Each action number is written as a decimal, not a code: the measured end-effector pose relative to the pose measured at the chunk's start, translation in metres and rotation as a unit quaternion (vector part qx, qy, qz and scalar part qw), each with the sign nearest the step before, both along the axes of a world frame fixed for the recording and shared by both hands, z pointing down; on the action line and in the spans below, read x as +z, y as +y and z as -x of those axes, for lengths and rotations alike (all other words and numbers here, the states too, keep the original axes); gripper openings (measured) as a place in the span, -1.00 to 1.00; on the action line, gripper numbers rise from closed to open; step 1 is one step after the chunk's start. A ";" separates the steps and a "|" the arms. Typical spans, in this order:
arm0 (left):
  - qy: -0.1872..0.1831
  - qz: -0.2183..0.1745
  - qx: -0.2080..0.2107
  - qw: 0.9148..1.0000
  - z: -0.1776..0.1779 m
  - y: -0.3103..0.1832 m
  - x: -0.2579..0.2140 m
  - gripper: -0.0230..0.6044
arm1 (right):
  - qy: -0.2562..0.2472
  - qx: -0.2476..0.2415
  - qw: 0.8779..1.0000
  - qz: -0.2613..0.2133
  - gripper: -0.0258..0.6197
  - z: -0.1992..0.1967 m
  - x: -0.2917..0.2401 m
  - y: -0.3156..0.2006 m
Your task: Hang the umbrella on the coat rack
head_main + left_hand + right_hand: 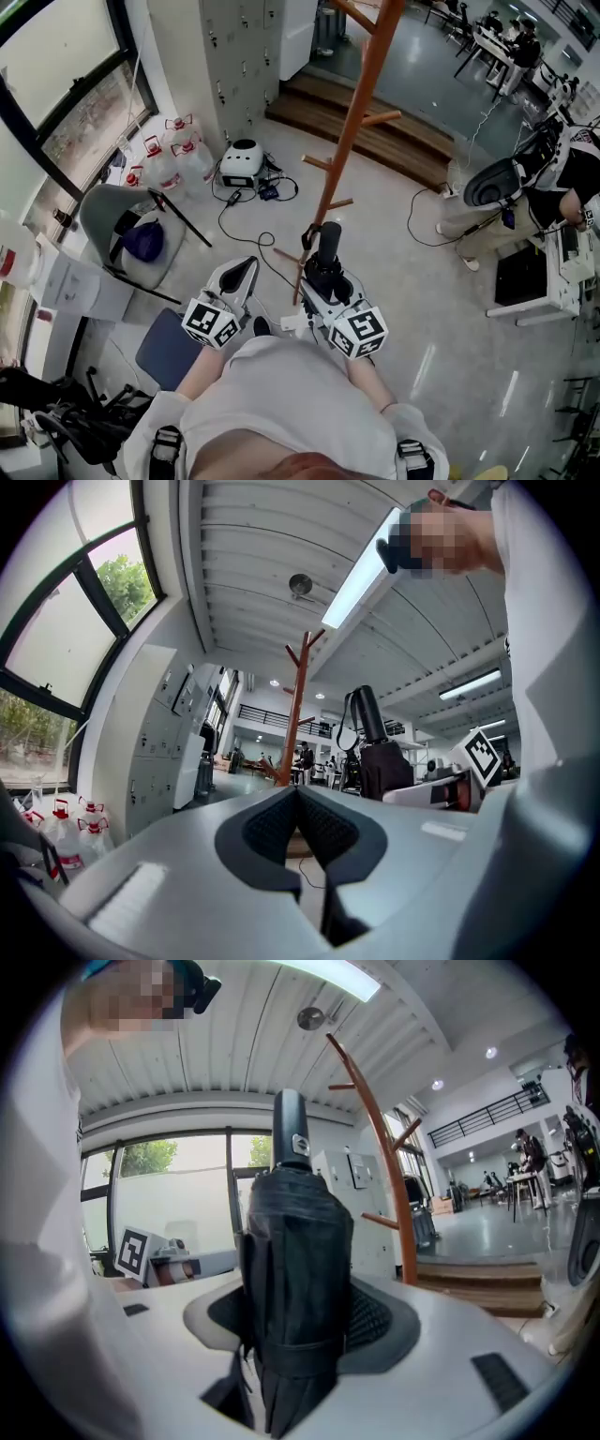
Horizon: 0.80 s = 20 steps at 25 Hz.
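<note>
A folded black umbrella point(328, 246) stands upright with my right gripper point(326, 274) shut on its bundled canopy; its handle points up. In the right gripper view the umbrella point(295, 1269) fills the space between the jaws of that gripper point(300, 1330). The orange-brown coat rack point(352, 122) rises just beyond the umbrella, its side pegs sticking out; it also shows as a coat rack point(380, 1147) to the right of the umbrella. My left gripper point(242, 272) is beside the right one, its jaws together on nothing point(298, 803). From there the coat rack point(297, 714) stands ahead and the umbrella point(367, 719) to the right.
A grey chair point(122, 225) with a dark blue bag sits at left, several water jugs point(173, 155) and a white appliance point(242, 164) with floor cables behind it. A wooden step point(375, 131) lies past the rack. A seated person point(562, 178) and desk are at right.
</note>
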State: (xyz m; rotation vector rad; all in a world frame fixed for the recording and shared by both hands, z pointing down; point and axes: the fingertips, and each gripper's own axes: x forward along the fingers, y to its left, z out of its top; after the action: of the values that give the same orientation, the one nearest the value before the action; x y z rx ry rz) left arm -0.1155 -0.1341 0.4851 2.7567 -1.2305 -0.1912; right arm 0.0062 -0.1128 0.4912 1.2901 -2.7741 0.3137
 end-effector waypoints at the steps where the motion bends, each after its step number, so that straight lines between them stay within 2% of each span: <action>1: -0.002 -0.002 0.007 1.000 0.005 -0.016 -0.001 -0.89 | 0.001 0.006 1.000 -0.001 -0.14 0.004 0.000 -0.014; 7: -0.007 -0.009 0.044 0.999 0.023 -0.095 -0.003 -0.89 | -0.003 0.033 0.999 0.002 -0.14 0.027 0.003 -0.086; 11: -0.008 0.002 0.060 0.998 0.013 -0.112 0.005 -0.89 | -0.005 0.041 0.999 0.015 -0.14 0.026 0.012 -0.110; 14: -0.007 0.009 0.055 0.998 0.004 -0.120 0.009 -0.89 | -0.008 0.040 0.999 0.026 -0.14 0.018 0.016 -0.122; 20: 0.006 0.019 0.017 1.000 -0.007 -0.129 0.007 -0.89 | -0.004 0.019 0.999 0.044 -0.14 0.003 0.027 -0.140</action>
State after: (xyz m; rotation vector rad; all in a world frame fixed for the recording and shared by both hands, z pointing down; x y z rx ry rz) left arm -0.1081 -0.2629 0.4921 2.7379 -1.1706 -0.1794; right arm 0.0031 -0.2524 0.5185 1.3240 -2.7114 0.4404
